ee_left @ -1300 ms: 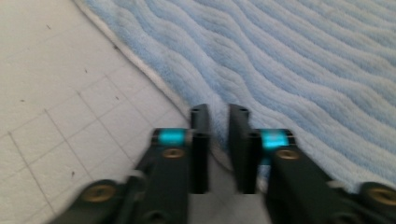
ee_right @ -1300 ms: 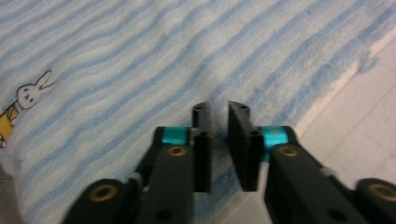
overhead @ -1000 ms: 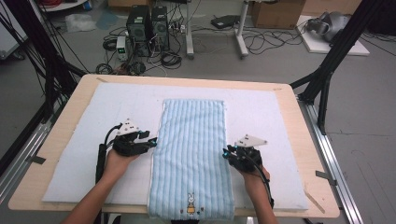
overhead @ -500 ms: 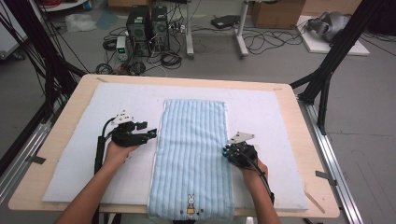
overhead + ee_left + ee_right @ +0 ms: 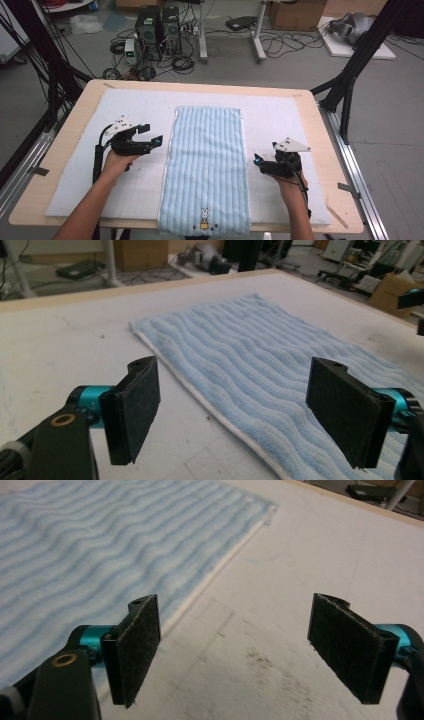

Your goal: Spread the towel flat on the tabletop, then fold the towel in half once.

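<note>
High view: near the table's (image 5: 320, 150) front edge lies the blue striped towel (image 5: 207, 165), folded into a long strip running away from the person, its rabbit patch (image 5: 204, 219) nearest. The left gripper (image 5: 156, 140) hovers just beside its left edge, the right gripper (image 5: 256, 161) just beside its right edge; both have just been opening, fingers spread, nothing between them. The towel looks soft, light and limp, so it would sag if lifted; a pinch at the layered side edges or corners seems best. Left gripper view shows the white hem (image 5: 200, 400) and thick pile; right gripper view shows faint grid lines on the white mat (image 5: 310, 580), and the far corner (image 5: 270, 507).
</note>
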The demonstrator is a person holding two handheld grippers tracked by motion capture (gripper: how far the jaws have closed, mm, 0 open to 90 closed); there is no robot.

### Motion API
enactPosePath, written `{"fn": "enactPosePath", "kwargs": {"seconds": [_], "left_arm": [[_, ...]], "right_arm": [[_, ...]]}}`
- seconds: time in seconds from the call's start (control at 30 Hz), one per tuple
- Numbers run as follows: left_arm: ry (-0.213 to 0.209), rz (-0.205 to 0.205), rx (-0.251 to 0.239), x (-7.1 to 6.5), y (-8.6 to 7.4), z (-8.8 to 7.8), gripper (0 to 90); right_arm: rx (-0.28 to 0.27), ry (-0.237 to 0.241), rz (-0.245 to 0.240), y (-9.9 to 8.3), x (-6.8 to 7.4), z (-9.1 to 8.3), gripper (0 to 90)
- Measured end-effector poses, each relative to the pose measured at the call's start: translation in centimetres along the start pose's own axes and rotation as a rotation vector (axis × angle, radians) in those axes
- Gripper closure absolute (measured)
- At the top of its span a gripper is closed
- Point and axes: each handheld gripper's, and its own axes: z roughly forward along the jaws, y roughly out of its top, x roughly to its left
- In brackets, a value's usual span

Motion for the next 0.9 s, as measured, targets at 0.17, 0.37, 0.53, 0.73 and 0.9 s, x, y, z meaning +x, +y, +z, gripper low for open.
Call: {"fn": "enactPosePath", "kwargs": {"seconds": [0.17,0.37,0.53,0.73,0.9], "left_arm": [[-0.013,-0.03,0.039,-0.33,0.08,0.08,23.1],[-0.01,-0.056,0.038,-0.33,0.16,-0.11,19.2],[-0.003,-0.054,0.036,-0.35,0.27,-0.33,19.3],[0.001,-0.05,0.05,-0.38,0.21,-0.01,19.3],[0.007,-0.067,0.071,-0.25,0.08,0.13,19.3]], "right_arm": [[-0.025,-0.029,0.016,-0.03,-0.62,-0.28,11.3],[-0.042,0.004,0.013,0.21,-0.37,-0.19,11.3],[-0.046,-0.005,0.026,0.43,-0.27,-0.21,11.3],[-0.052,-0.003,0.048,0.33,-0.54,-0.5,11.3],[-0.037,0.008,0.06,0.1,-0.63,-0.38,11.3]]}}
